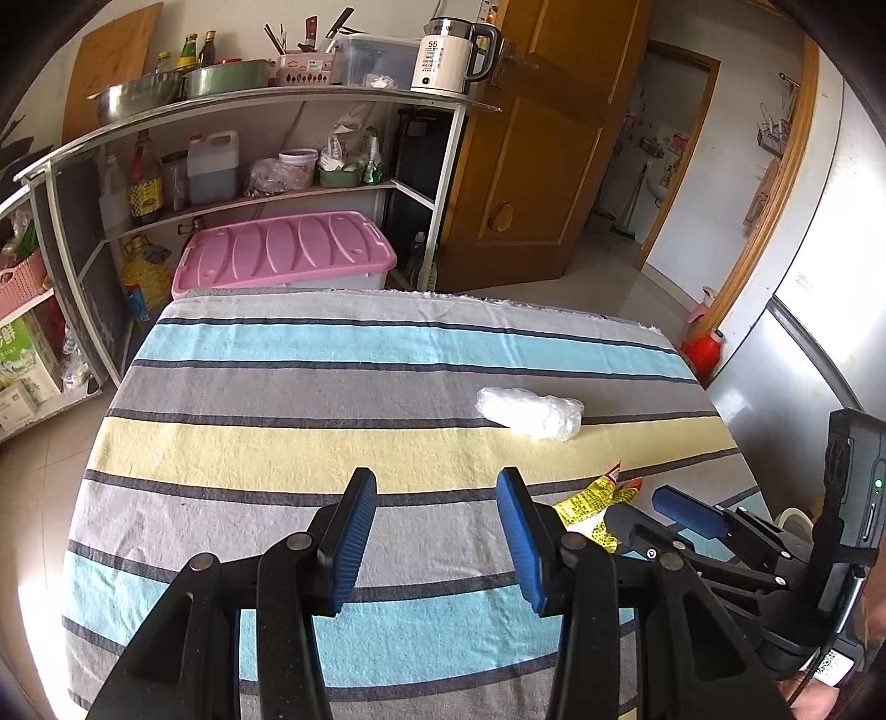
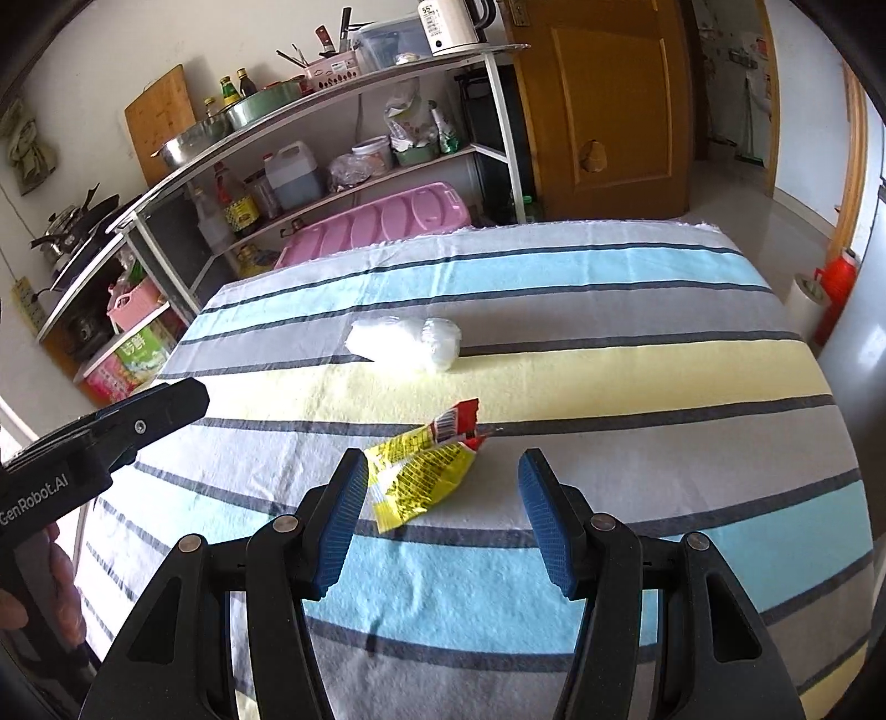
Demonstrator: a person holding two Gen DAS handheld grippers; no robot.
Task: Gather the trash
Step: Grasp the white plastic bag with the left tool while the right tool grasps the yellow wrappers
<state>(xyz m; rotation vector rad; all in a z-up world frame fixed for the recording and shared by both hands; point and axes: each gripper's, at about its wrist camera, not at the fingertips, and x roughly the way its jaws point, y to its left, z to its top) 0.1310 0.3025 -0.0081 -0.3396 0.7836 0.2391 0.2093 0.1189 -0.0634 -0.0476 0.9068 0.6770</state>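
Observation:
A crumpled clear plastic bag (image 1: 529, 412) lies on the striped tablecloth (image 1: 277, 443), ahead and to the right of my left gripper (image 1: 437, 487), which is open and empty. The bag also shows in the right wrist view (image 2: 407, 342). A yellow and red snack wrapper (image 2: 423, 471) lies flat on the cloth just in front of my right gripper (image 2: 443, 471), between its open fingers. In the left wrist view the wrapper (image 1: 590, 501) is partly hidden behind my left gripper's right finger, and the right gripper (image 1: 648, 509) sits beside it.
A metal shelf rack (image 1: 249, 111) with bottles, bowls and a kettle (image 1: 451, 52) stands beyond the table's far edge. A pink storage box (image 1: 282, 252) sits under it. A wooden door (image 1: 542, 138) and a red thermos (image 1: 700, 349) are at the right.

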